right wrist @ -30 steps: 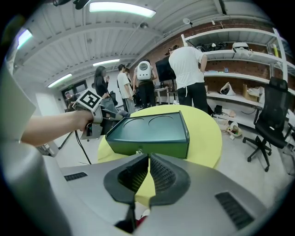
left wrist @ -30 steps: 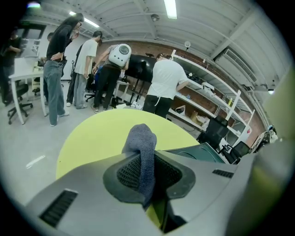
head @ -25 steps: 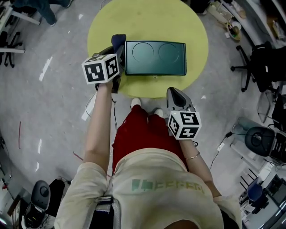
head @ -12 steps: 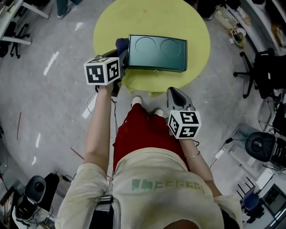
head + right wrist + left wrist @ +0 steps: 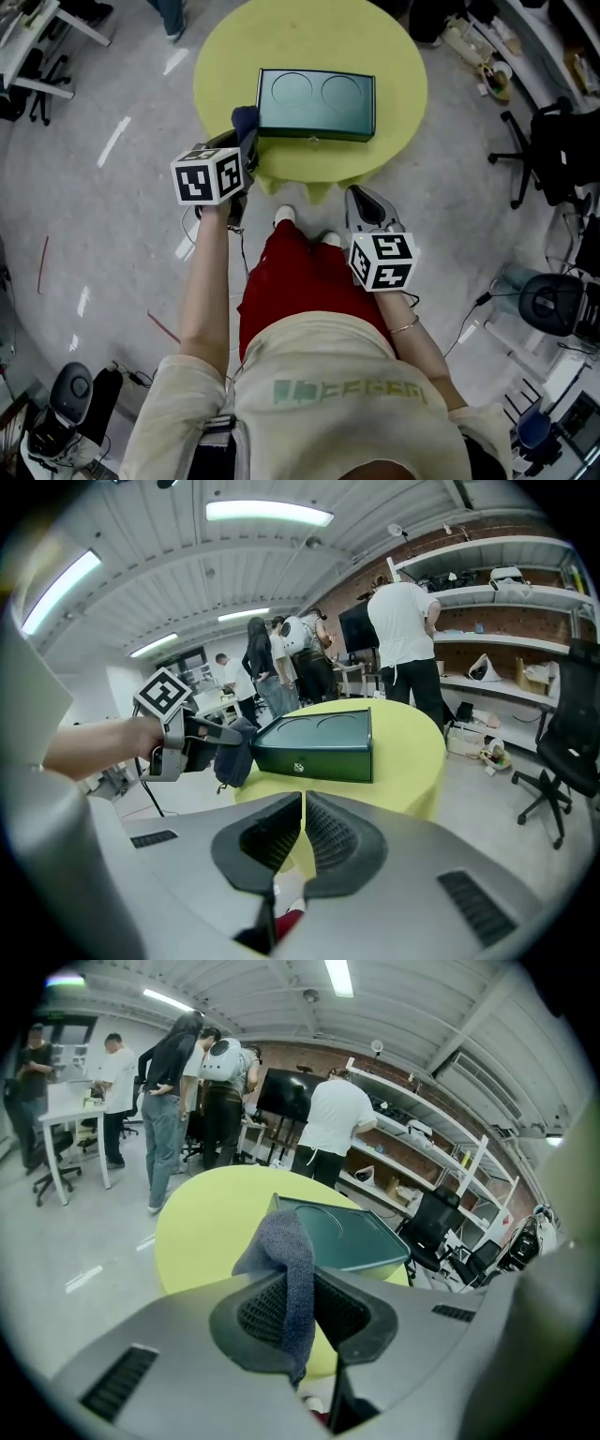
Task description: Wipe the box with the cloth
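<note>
A dark green box with two circles pressed into its lid lies on the round yellow table. My left gripper is shut on a blue-grey cloth, held right by the box's left end near its front corner. In the left gripper view the cloth hangs pinched between the jaws of the left gripper, with the box just beyond. My right gripper hovers shut and empty off the table's near edge. The right gripper view shows the right gripper, the box and the cloth.
The person's legs in red trousers stand at the table's near edge. Office chairs and shelving are to the right. Several people stand at desks beyond the table. Grey floor surrounds the table.
The left gripper with the cloth has slid along the box's left end from its far corner toward its near corner. The right gripper has stayed in place.
</note>
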`<action>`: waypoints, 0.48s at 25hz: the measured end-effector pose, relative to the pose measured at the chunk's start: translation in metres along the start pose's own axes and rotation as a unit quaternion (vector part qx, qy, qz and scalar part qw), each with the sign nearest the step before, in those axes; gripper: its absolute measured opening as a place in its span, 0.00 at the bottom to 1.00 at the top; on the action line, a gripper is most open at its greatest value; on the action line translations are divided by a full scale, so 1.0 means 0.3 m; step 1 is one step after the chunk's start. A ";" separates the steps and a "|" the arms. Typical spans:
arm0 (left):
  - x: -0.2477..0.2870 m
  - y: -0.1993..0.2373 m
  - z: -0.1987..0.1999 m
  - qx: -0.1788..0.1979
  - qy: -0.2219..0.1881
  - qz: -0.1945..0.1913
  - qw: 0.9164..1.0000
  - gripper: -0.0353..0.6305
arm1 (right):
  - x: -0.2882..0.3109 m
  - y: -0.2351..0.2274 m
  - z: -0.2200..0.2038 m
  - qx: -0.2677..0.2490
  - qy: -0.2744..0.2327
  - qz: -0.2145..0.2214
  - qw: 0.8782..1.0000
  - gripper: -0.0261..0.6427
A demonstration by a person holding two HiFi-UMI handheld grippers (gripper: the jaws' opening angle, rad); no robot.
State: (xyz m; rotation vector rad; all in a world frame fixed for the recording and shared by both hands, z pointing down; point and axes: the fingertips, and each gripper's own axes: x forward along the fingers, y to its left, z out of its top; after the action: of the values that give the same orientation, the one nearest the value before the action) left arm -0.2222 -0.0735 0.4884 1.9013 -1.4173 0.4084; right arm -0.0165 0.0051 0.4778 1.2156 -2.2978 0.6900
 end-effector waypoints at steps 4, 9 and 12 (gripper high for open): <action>-0.033 -0.139 -0.094 0.026 0.018 -0.010 0.999 0.15 | -0.068 -0.037 -0.026 -0.003 -0.008 0.005 1.000 0.10; 0.012 -0.430 -0.189 0.080 0.045 -0.066 0.994 0.15 | -0.164 -0.112 -0.062 -0.004 -0.021 0.000 1.000 0.10; 0.050 -0.592 -0.203 0.122 0.056 -0.096 0.986 0.15 | -0.220 -0.149 -0.072 0.005 -0.033 -0.009 0.999 0.10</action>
State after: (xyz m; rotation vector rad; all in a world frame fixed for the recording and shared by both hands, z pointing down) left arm -0.0430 -0.0166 0.4768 2.1516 -1.1414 0.6061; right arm 0.0584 0.0375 0.4651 1.2796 -2.3364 0.6642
